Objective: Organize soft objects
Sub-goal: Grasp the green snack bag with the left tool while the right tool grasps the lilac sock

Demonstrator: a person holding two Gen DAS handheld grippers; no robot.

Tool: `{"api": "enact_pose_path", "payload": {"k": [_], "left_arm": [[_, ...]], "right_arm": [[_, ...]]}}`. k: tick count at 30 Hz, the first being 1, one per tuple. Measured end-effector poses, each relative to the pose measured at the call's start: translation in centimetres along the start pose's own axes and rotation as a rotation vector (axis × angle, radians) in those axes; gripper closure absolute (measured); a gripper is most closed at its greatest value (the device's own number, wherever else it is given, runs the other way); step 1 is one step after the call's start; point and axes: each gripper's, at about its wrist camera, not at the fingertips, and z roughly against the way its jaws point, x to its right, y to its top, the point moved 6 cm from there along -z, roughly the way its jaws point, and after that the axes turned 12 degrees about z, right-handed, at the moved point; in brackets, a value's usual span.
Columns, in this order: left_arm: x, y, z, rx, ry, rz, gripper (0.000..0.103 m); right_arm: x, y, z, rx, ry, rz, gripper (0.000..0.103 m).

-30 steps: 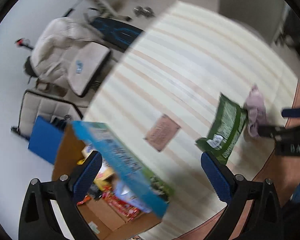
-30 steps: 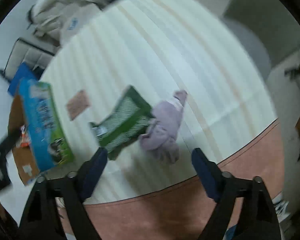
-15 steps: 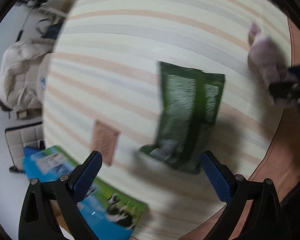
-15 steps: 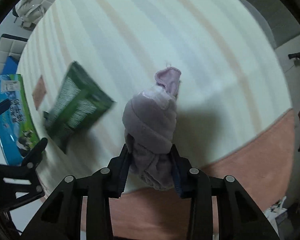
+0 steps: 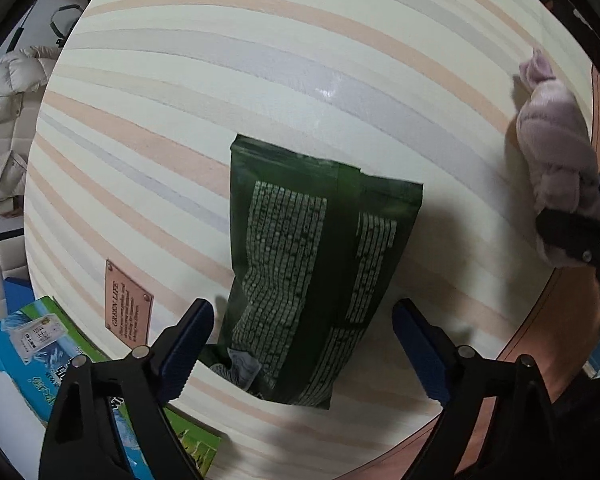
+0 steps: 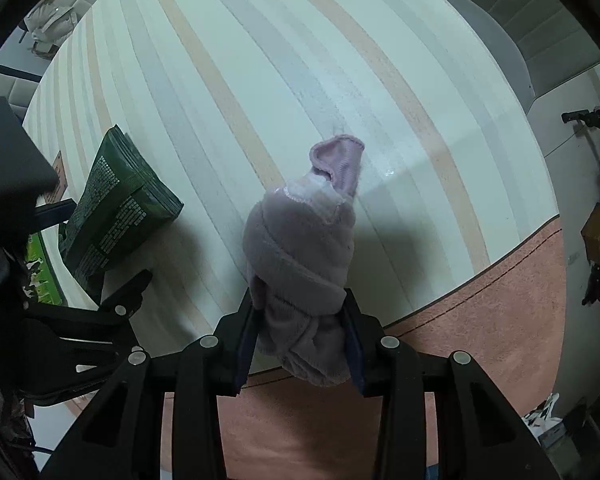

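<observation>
**Right gripper now clamped on the purple bundle; left gripper poised over the green pouch**

A round table (image 5: pixel 260 52) under a striped cloth, with a brown border at its near rim, fills both views; a pale padded jacket (image 5: pixel 8 116) lies off the far edge. On the cloth are a green pouch (image 5: pixel 312 264) near the middle, a small brown label (image 5: pixel 129 310) beside it, and a blue-and-green box (image 5: pixel 40 344) at the near left rim.

Change noted: one second ago the right gripper (image 6: pixel 300 340) stood wide apart, short of the purple fabric bundle (image 6: pixel 300 256). Half a second ago its fingers had met the bundle's sides; now they are pressed firmly into its near end. The left gripper (image 5: pixel 300 340) has swung away from the box and now sits with jaws wide, straddling the near end of the pouch without touching it.

Judgement: the grasp on the soft item appears secured, so lifting it is the likely next step. The left side looks ready to close on the pouch.

Condition of the bundle: plush, lilac-grey, rolled and knotted on itself, with a pinker ribbed cuff opening at its far tip. It lies near the table's right rim, well apart from the pouch. The fabric bulges around the pads; it will compress readily and could sag or unroll when raised.
</observation>
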Motion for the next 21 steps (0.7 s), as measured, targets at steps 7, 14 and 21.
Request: {"api": "enact_pose_path", "payload": {"k": [7, 14, 21], "left_arm": [[0.0, -0.1, 0.0, 0.005, -0.027, 0.011, 0.018], [0.0, -0.6, 0.4, -0.014, -0.117, 0.059, 0.06], [0.0, -2.0, 1.2, 0.004, -0.142, 0.131, 0.07]], "right_arm": [[-0.8, 0.2, -0.6, -0.006, 0.001, -0.006, 0.061], [-1.3, 1.8, -1.4, -0.019, -0.008, 0.0, 0.06], [-2.5, 2.3, -1.5, -0.018, -0.035, 0.017, 0.066]]}}
